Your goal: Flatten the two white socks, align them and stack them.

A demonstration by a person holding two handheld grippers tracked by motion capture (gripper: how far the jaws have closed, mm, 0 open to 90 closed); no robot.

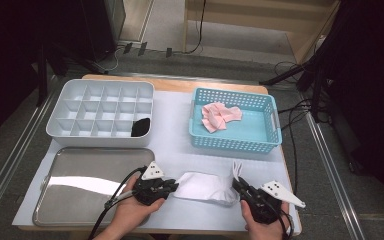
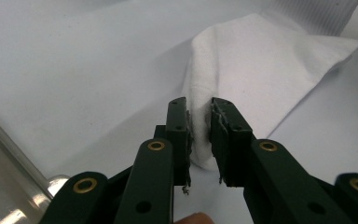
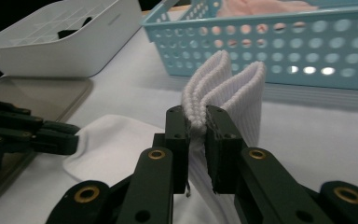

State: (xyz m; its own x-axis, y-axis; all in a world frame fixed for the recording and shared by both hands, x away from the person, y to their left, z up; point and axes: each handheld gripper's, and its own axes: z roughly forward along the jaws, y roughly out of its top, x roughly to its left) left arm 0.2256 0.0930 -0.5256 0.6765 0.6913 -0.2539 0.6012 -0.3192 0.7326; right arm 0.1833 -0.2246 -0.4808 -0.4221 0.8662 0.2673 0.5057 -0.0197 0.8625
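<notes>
Wooden tabletop [image 1: 180, 85] under a white sheet [image 1: 175, 135], grey floor with cables beyond, white sock [image 1: 202, 187] near the front edge (basket [image 1: 272, 125] behind), left gripper [image 1: 172, 186] clamped on its toe, right gripper [image 3: 196, 122] clamped on its raised ribbed cuff, ribs clear in the right gripper view.

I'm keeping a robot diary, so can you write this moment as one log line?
left gripper: shut on white sock toe end | right gripper: shut on ribbed cuff | sock: lying between tray and blue basket
</notes>
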